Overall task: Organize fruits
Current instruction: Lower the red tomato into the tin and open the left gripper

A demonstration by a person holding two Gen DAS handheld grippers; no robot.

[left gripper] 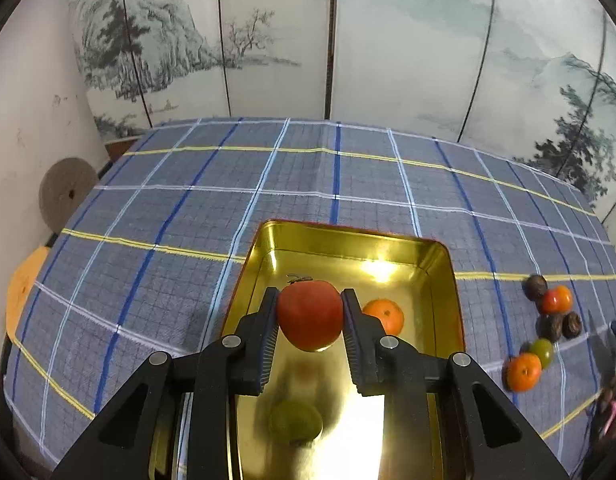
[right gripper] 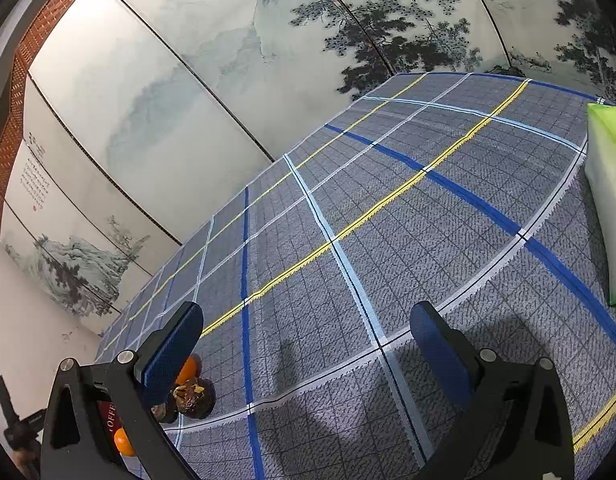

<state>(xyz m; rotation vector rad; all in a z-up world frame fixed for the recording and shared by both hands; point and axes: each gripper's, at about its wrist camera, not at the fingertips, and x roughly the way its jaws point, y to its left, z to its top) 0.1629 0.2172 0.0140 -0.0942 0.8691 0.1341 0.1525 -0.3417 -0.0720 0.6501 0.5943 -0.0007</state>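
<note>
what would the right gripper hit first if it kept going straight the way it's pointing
Probably just the checked tablecloth. The right gripper stands open with nothing between its fingers, angled down at bare cloth. The dark fruits sit off to its left and the green packet off to its right, though depth is hard to judge.

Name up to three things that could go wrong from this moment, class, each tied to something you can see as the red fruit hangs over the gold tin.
1. The left gripper holds the red fruit above the gold tin; released there, it could bounce or bruise.
2. It may strike the orange or the green fruit already inside.
3. The pads grip a rounded surface, so it might slip early.
</note>
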